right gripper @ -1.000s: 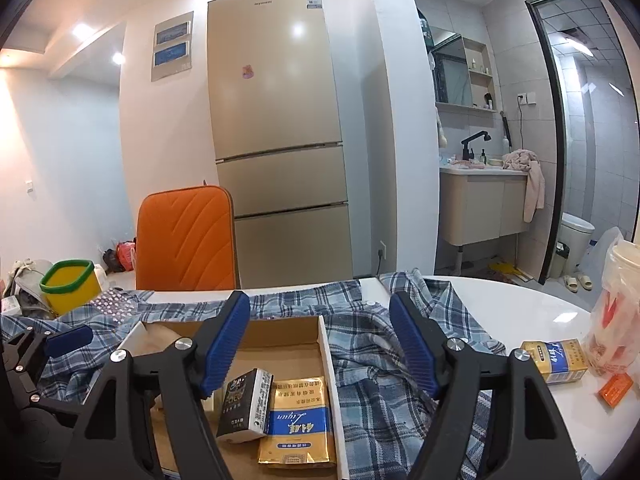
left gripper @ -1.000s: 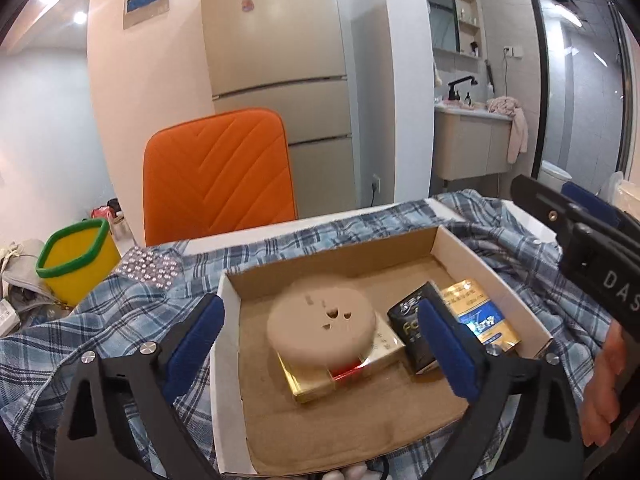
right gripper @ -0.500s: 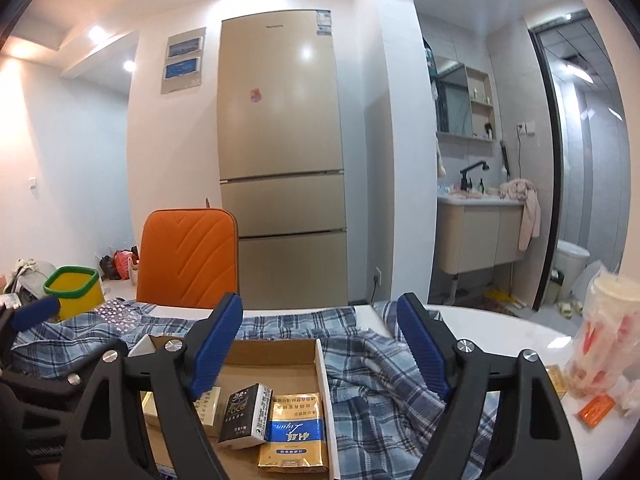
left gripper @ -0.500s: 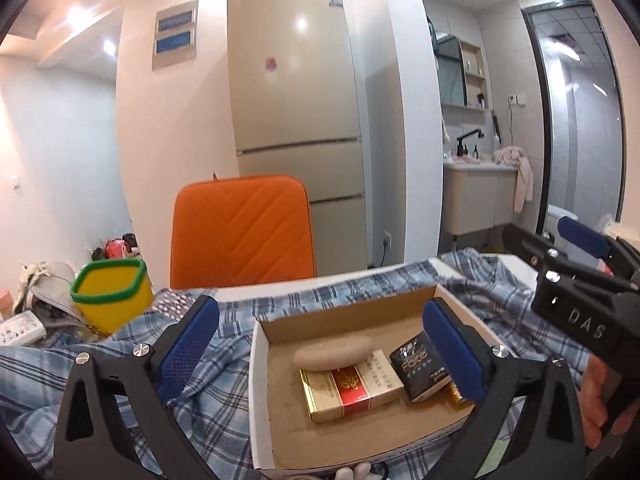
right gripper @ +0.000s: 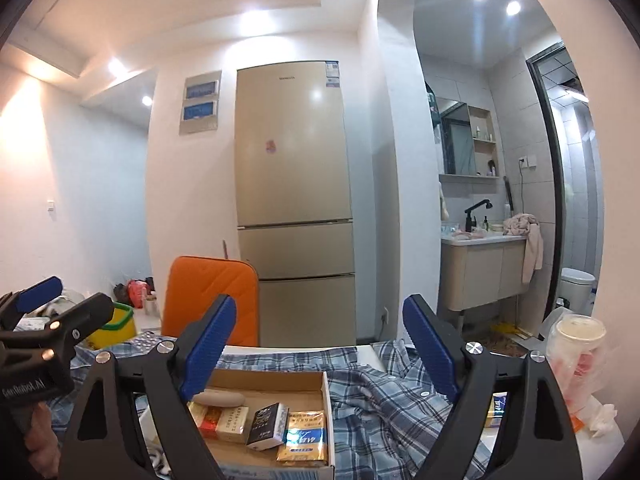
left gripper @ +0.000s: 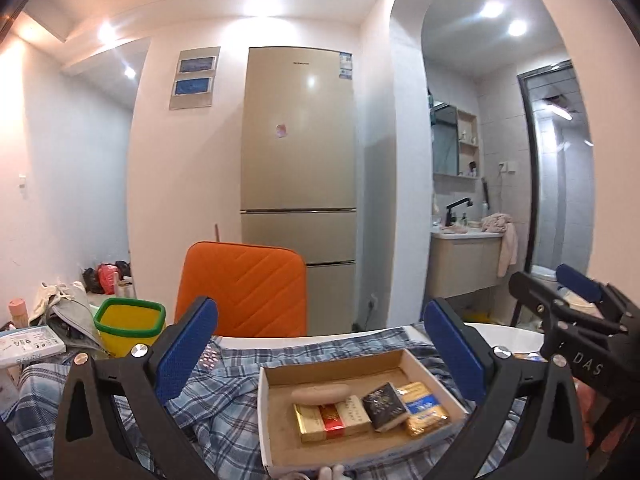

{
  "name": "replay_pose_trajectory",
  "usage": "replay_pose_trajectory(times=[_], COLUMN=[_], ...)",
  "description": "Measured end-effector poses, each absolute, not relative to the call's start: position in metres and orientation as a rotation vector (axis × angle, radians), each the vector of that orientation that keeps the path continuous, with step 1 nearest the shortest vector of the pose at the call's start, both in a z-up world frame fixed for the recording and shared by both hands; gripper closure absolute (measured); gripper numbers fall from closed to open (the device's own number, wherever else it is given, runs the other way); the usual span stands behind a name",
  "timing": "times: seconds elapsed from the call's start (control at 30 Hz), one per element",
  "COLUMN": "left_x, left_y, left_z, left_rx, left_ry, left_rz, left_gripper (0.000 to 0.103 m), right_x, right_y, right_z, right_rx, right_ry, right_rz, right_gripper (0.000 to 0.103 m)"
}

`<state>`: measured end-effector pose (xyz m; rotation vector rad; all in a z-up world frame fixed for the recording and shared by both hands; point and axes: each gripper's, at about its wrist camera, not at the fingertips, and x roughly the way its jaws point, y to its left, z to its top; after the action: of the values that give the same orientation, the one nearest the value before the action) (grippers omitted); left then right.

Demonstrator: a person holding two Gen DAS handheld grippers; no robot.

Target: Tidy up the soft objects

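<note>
A shallow cardboard box [left gripper: 336, 368] lies on a blue plaid shirt [left gripper: 224, 412]. In it are a round tan sponge [left gripper: 320, 394], a gold and red pack [left gripper: 332, 420], a black pack [left gripper: 386, 404] and a gold and blue pack [left gripper: 424, 408]. My left gripper [left gripper: 320, 352] is open and empty, held above and before the box. My right gripper [right gripper: 320, 344] is open and empty above the box [right gripper: 272, 380] and the shirt [right gripper: 384, 408]. The sponge [right gripper: 220, 399] shows in the right wrist view too.
An orange chair [left gripper: 244, 288] and a fridge [left gripper: 298, 200] stand behind the table. A yellow bin with a green rim [left gripper: 128, 328] is at the left. A plastic bag with a cup [right gripper: 576, 344] and a small carton [right gripper: 494, 412] sit at the right.
Both grippers have risen and tilted up away from the box. The box and its contents now sit lower and smaller in both views. Both stay open.
</note>
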<state>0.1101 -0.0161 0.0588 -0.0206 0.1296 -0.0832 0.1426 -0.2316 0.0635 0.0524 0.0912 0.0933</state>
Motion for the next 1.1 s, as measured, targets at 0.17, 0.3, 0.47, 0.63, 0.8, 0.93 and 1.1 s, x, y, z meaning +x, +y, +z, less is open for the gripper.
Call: replay_pose_trajectory(times=[0.17,0.3,0.47,0.63,0.8,0.93,1.1], left_x=[0.082,0.065,0.042,0.044,0.05,0.051,0.055], left_y=[-0.012,-0.009,-0.006,-0.012,-0.003,0.005,0.005], left_z=[0.049,0.038,0.027,0.008,0.001,-0.003,-0.005], left_rx=[-0.017,-0.012,-0.03,-0.002,-0.053,-0.092,-0.083], left_ry=[0.092,0.101,0.096,0.13,0.168,0.192,0.224], left_rz=[-0.053,-0.07,-0.076,-0.07,-0.079,-0.054,-0.061], left_gripper=[0.0,0.0,0.0,0.0,0.0,0.0,0.0], right_x=[0.113,0.092,0.076,0.076,0.087,0.093,0.101], right_y=[-0.233,-0.232,-0.225,-0.215,-0.21,-0.211,-0.213], right_z=[0.057,0.049,0.038,0.02,0.01,0.006,0.004], right_rx=[0.044,0.035,-0.015,-0.035,-0.062,-0.052,-0.041], right_ry=[0.091,0.093,0.074,0.113,0.161,0.191,0.229], right_rz=[0.121,0.14,0.164,0.219,0.252,0.251,0.246], right_gripper=[0.016,0.009,0.0,0.0,0.0,0.0,0.0])
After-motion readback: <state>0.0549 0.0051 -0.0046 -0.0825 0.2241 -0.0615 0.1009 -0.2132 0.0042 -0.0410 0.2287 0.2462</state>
